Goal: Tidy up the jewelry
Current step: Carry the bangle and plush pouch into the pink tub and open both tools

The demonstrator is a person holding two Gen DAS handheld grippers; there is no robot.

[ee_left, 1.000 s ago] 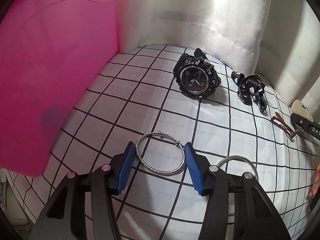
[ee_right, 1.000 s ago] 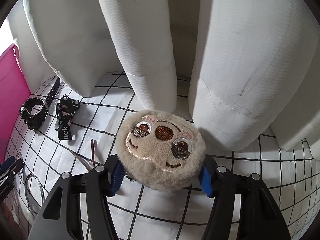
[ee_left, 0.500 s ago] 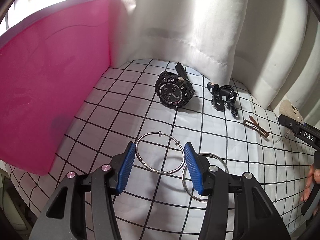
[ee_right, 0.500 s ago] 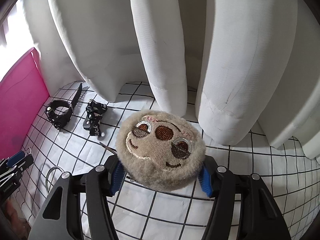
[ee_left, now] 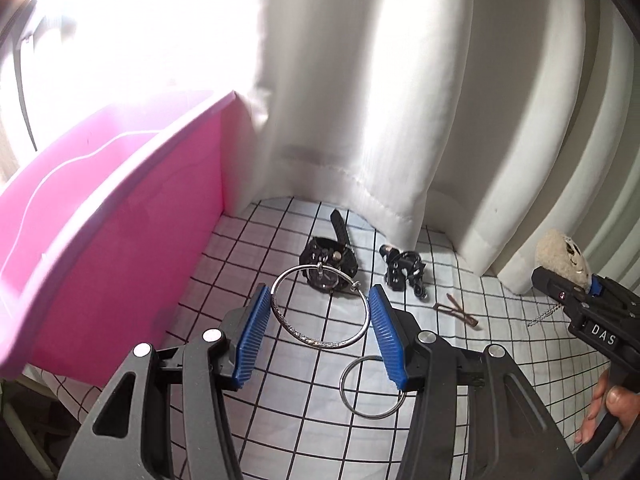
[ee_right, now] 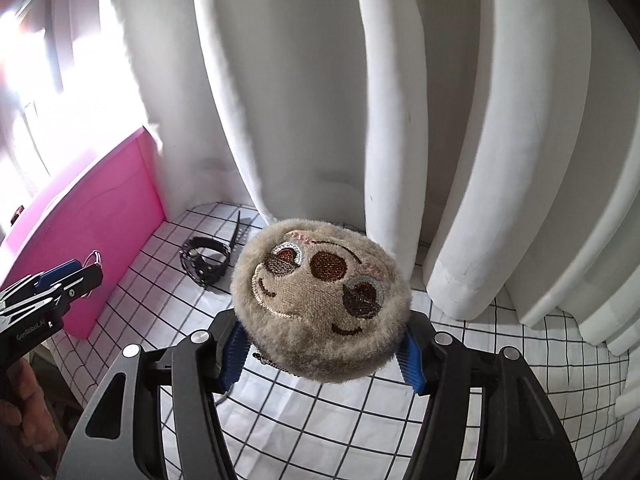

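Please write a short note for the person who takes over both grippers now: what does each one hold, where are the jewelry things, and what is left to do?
Left gripper: jaws shut on a silver bangle, lifted off the grid cloth.
Right gripper: jaws shut on a plush animal-face charm with a small chain hanging under it, also lifted.
On the cloth: a second silver bangle, a black watch, a black strap piece, a brown hair clip.
The pink bin stands at the left by the white curtain.
Done: both pieces picked up. Left: probably place them in the bin, then the other four.
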